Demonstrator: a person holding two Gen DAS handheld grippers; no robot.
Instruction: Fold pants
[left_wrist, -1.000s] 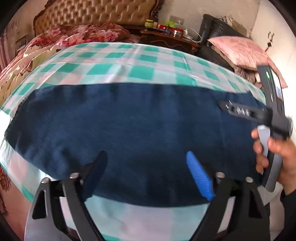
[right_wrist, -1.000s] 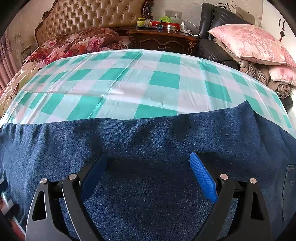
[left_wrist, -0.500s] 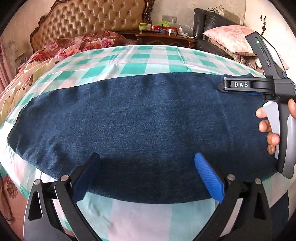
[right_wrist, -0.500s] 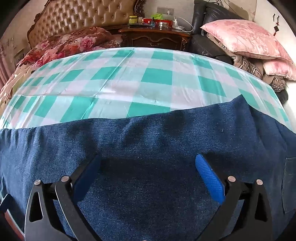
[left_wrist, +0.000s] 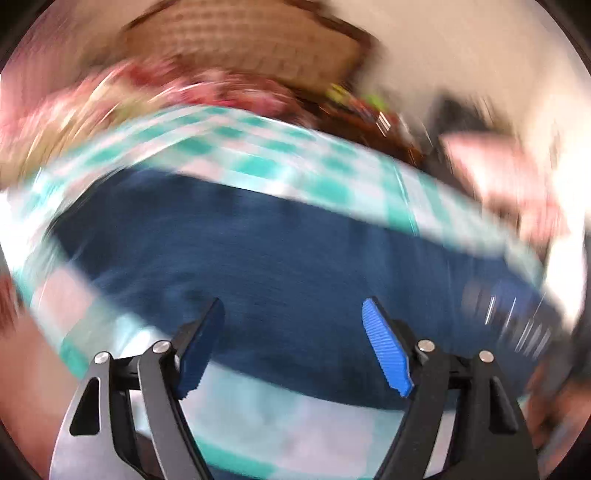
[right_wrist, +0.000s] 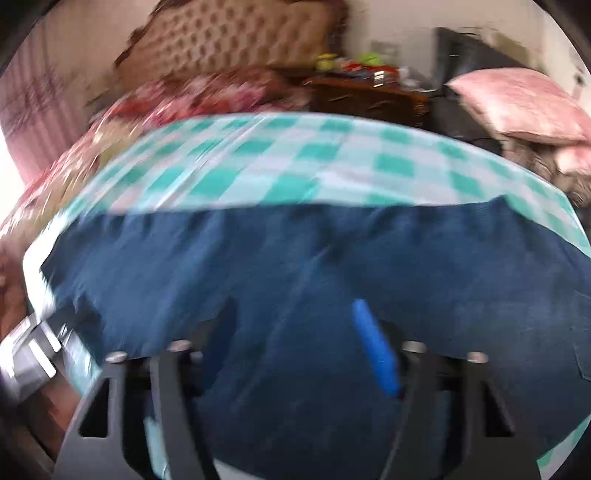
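Dark blue denim pants (left_wrist: 280, 266) lie flat across a bed with a green and white checked sheet (left_wrist: 258, 162). They also fill the lower half of the right wrist view (right_wrist: 332, 280). My left gripper (left_wrist: 293, 347) is open and empty above the near edge of the pants. My right gripper (right_wrist: 295, 343) is open and empty above the denim. Both views are blurred by motion. The right gripper's body shows as a blur at the right of the left wrist view (left_wrist: 517, 317).
A padded headboard (right_wrist: 229, 40) and a floral quilt (right_wrist: 207, 92) are at the far side of the bed. A dark wooden nightstand (right_wrist: 369, 92) with small items stands behind. Pink pillows (right_wrist: 517, 103) are piled at the far right.
Both cameras have swung and the views are now blurred. The left gripper has tilted and shifted; the right gripper has pulled back, showing more of the pants. Both stay open.
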